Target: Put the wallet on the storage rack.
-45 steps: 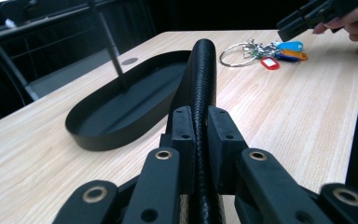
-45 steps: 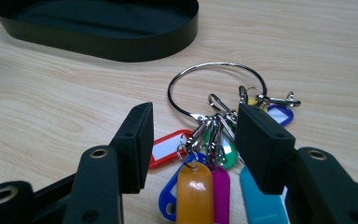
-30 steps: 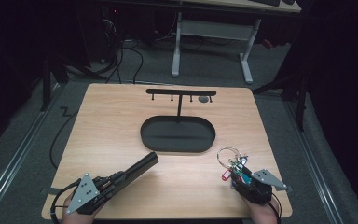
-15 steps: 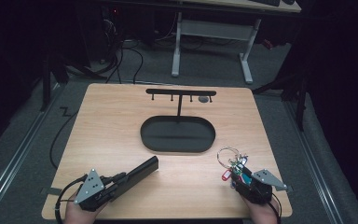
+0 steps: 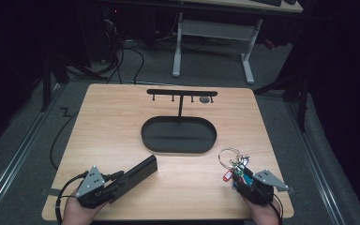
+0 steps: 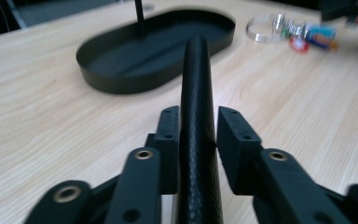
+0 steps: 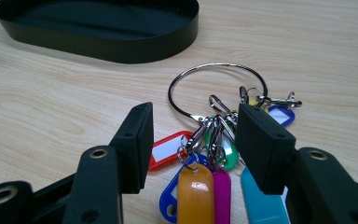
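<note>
Wooden table (image 5: 122, 122) bears black oval tray (image 5: 147, 136).

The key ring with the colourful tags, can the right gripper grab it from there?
Probably yes. The right gripper has its jaws open on either side of the key ring clips, with nothing in between.

You've got a black oval tray (image 5: 178, 136) mid-table (image 5: 112, 122), with a thin post rising from its far side to a crossbar (image 5: 182, 92) with small pegs. A small grey round thing (image 5: 205, 99) lies by the bar's right end. Behind the table, a white-legged desk (image 5: 211, 33) and loose cables (image 5: 136, 51) on grey floor.
</note>
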`<action>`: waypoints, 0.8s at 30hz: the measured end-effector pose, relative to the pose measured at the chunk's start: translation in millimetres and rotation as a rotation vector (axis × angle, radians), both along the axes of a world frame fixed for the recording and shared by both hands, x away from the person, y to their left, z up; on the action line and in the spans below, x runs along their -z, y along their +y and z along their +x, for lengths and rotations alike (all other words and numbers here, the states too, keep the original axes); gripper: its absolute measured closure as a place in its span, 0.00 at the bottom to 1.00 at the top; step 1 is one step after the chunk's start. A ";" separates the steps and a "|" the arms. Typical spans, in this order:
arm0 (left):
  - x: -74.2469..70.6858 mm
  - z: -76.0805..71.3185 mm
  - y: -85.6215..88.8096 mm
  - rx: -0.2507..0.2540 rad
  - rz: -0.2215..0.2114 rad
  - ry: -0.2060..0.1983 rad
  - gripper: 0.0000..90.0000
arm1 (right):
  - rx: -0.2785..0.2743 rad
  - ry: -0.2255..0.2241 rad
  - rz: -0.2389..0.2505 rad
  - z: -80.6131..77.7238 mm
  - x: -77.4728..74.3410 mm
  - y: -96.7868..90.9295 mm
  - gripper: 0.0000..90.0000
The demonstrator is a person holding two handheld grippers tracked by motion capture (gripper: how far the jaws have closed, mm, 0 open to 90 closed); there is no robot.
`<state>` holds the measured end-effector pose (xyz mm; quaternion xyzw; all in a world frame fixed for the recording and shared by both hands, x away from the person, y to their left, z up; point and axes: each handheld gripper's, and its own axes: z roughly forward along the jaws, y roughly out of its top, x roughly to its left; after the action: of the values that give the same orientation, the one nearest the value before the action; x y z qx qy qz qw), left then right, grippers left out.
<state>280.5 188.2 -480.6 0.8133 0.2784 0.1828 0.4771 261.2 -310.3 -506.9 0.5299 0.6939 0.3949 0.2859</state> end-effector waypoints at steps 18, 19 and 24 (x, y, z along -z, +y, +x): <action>-21.8 5.7 -24.5 0.049 0.359 0.024 0.68 | -0.023 -0.006 0.033 -1.2 -2.6 -6.7 0.52; -26.1 8.5 -25.0 0.053 0.376 0.050 0.67 | -0.024 -0.008 0.036 -1.3 -3.0 -6.7 0.52; -36.8 13.2 -29.2 0.064 0.431 0.084 0.66 | -0.036 -0.012 0.046 -2.2 -4.0 -5.8 0.52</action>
<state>293.7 159.0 -443.8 0.9117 0.2268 0.1889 0.2859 259.0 -316.2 -502.9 0.5213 0.6924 0.4189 0.2709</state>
